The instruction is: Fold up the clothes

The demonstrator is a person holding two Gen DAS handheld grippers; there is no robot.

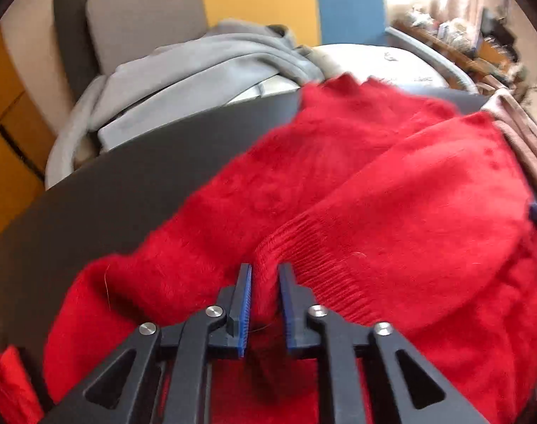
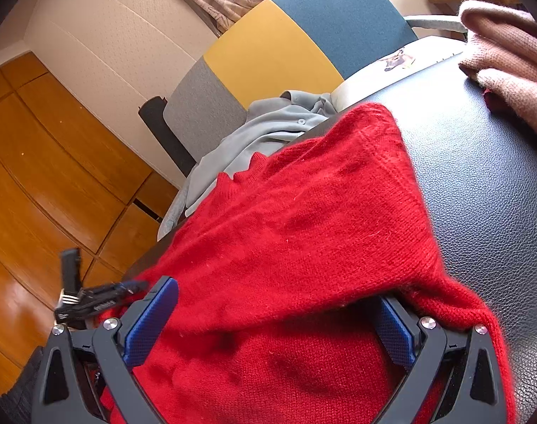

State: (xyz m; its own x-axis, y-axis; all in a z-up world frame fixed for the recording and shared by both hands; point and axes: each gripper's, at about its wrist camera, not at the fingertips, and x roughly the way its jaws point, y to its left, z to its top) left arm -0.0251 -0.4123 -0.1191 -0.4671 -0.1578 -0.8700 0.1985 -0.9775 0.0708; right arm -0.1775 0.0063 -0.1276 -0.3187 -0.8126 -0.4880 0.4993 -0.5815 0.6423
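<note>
1. While your left gripper (image 1: 265, 272) points steeply down at the near edge of the table, its blue pads stand close together and pinch a bunched fold of the red sweater (image 1: 374, 194); the ribbed hem lies just right of the pinch.
2. Your right gripper (image 2: 275, 318) stands wide, its blue pads far apart on either side of the sweater's near part; the knit lies slack between them, and whether either pad presses on it cannot be told.
3. You work on a dark table (image 2: 480, 183) with a leather-like grain. The sweater covers most of its near part and reaches its far-left edge in the right wrist view.
4. Seen from the right wrist, the sweater's long axis runs from your grippers away toward the table's far edge, where its scalloped neckline (image 2: 247, 171) lies, pointing away from you. One shoulder corner sits beside it, and a sleeve trails off to the near right.
5. A folded pink knit (image 2: 508, 70) rests at the table's far right, well apart from the sweater.
6. Beyond the far edge, a grey garment (image 2: 268, 123) is heaped on a seat (image 2: 268, 42) with grey, yellow and blue back panels.
7. Farther back, you face a cream wall, a patterned curtain and a cluttered shelf; the wooden floor (image 2: 39, 194) shows at left.
</note>
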